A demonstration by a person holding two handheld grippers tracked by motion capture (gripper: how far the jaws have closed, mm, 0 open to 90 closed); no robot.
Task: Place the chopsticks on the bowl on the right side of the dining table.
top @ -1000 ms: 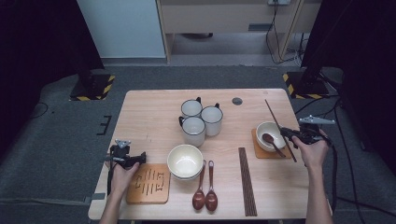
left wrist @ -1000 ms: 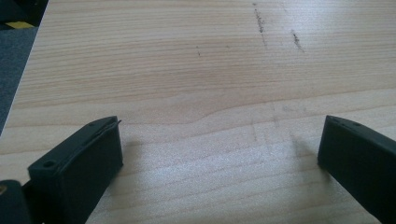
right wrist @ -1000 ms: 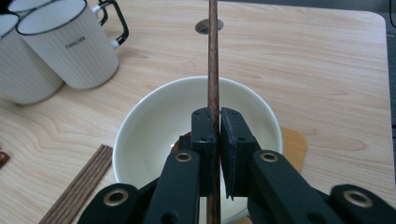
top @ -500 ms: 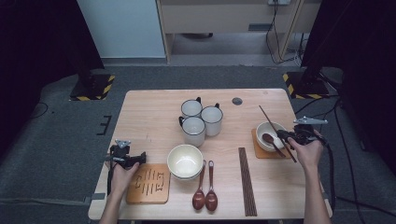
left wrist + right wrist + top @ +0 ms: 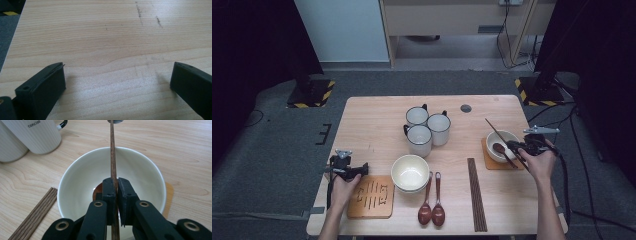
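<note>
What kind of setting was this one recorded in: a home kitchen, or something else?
Probably a lab or studio set, not a home kitchen. A lone wooden table laid with tableware stands on grey carpet, black stands with hazard-striped bases flank it in dark surroundings, and cables trail across the floor behind.
</note>
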